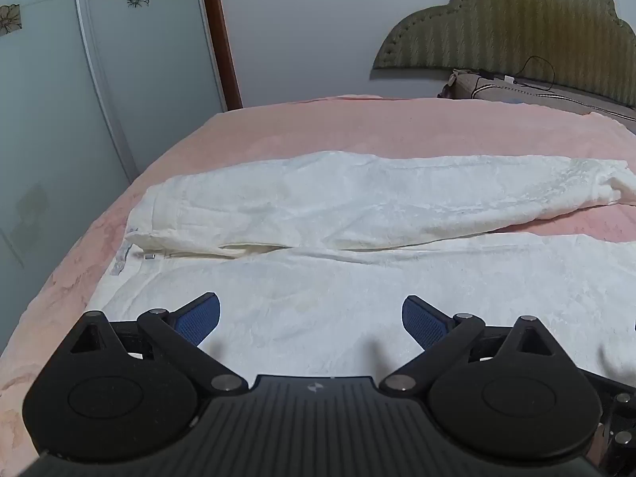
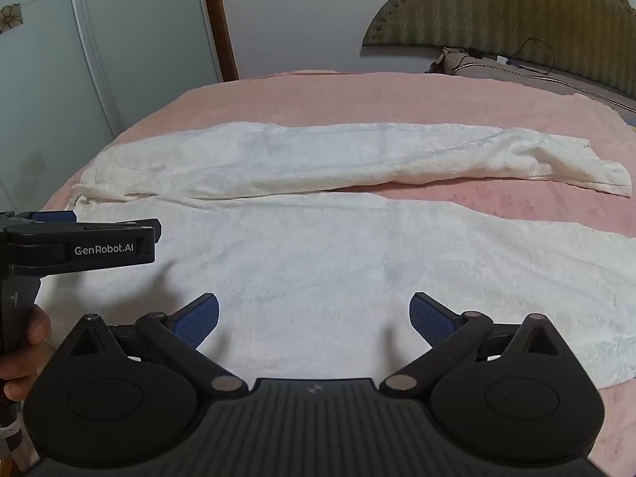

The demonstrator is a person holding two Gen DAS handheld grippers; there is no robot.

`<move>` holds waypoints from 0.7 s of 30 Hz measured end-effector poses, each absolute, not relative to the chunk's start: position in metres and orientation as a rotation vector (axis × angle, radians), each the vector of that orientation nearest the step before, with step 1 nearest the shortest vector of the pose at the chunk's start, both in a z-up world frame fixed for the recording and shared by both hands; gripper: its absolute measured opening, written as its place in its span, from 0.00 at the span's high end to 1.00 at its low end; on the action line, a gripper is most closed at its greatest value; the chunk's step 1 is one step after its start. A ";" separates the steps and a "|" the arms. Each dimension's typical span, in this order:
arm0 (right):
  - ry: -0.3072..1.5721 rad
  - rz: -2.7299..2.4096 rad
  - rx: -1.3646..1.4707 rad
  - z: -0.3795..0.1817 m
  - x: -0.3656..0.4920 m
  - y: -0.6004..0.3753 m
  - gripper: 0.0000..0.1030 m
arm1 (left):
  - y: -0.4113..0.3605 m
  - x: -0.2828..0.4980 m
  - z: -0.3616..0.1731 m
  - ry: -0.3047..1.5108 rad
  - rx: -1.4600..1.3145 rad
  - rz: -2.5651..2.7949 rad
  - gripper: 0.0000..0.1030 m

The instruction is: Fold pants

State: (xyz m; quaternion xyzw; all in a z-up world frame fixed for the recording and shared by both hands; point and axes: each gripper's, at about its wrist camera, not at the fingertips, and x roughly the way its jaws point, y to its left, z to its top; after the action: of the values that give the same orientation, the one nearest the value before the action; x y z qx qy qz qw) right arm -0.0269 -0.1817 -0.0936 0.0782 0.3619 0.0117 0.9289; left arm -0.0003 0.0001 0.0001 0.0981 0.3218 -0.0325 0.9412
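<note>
White pants [image 1: 326, 206] lie spread flat on a pink bed, waistband at the left, both legs running to the right; they also show in the right wrist view [image 2: 318, 246]. My left gripper [image 1: 311, 320] is open and empty, hovering above the near leg close to the waistband. My right gripper [image 2: 314, 320] is open and empty above the middle of the near leg. The left gripper's body [image 2: 79, 246] shows from the side at the left of the right wrist view, over the waistband end.
The pink bedspread [image 1: 357, 127] surrounds the pants, its left edge dropping off next to a wardrobe [image 1: 79, 79]. A green headboard [image 1: 516, 31] and a grey pillow [image 1: 536, 95] with a black cable stand at the far right.
</note>
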 end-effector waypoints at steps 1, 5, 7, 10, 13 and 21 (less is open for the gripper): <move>0.739 0.027 0.164 -0.092 -0.029 -0.183 0.00 | 0.000 -0.001 0.000 0.658 0.198 -0.067 0.03; 0.771 0.025 0.171 -0.096 -0.034 -0.182 0.00 | 0.004 -0.009 0.001 0.668 0.187 -0.069 0.03; 0.773 0.027 0.180 -0.097 -0.041 -0.180 0.00 | 0.009 -0.019 -0.006 0.693 0.185 -0.063 0.03; 0.799 0.030 0.196 -0.098 -0.047 -0.176 0.00 | 0.010 -0.032 -0.008 0.708 0.178 -0.067 0.03; 0.825 0.032 0.207 -0.098 -0.053 -0.172 0.00 | 0.015 -0.038 -0.006 0.722 0.173 -0.070 0.03; 0.799 0.041 0.184 -0.091 -0.080 -0.159 0.00 | 0.021 -0.067 -0.003 0.717 0.170 -0.068 0.03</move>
State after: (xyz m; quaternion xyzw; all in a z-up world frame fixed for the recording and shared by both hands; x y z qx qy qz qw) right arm -0.0799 -0.1588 -0.0910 0.0896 0.3882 0.0201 0.9170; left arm -0.0670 0.0210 -0.0035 0.0830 0.3504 -0.0331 0.9323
